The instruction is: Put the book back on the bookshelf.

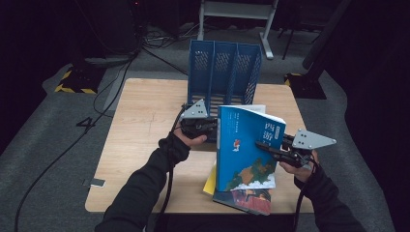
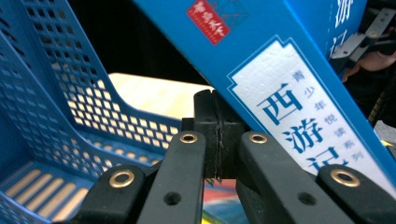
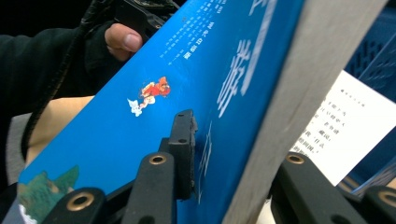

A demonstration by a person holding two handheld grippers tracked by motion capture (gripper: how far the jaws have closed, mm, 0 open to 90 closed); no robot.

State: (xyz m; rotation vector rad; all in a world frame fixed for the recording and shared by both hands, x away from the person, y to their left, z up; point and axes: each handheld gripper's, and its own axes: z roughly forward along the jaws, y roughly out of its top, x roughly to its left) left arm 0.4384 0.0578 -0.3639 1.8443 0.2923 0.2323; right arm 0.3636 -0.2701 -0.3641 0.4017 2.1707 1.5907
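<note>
Standing on the desk [image 1: 140, 125], blue rack [image 1: 223, 72] at the far side. Blue book [image 1: 246, 145] held raised and tilted just before it, over other books [image 1: 244, 199]. Right tool [image 1: 269, 146] clamps its page edge (cover facing up); left tool [image 1: 212, 126] fully closed, pads together, beside its spine.

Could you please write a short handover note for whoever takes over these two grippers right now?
Left gripper: fingers pressed together at the blue book's spine side; a grip on the cover cannot be confirmed.
Right gripper: fingers clamped over the book's page edge, carrying it.
The book is tilted above the table, over other books at the near edge, in front of the blue file rack.
Done: book lifted.
Left: probably stand it in a rack slot, then the remaining books.
</note>
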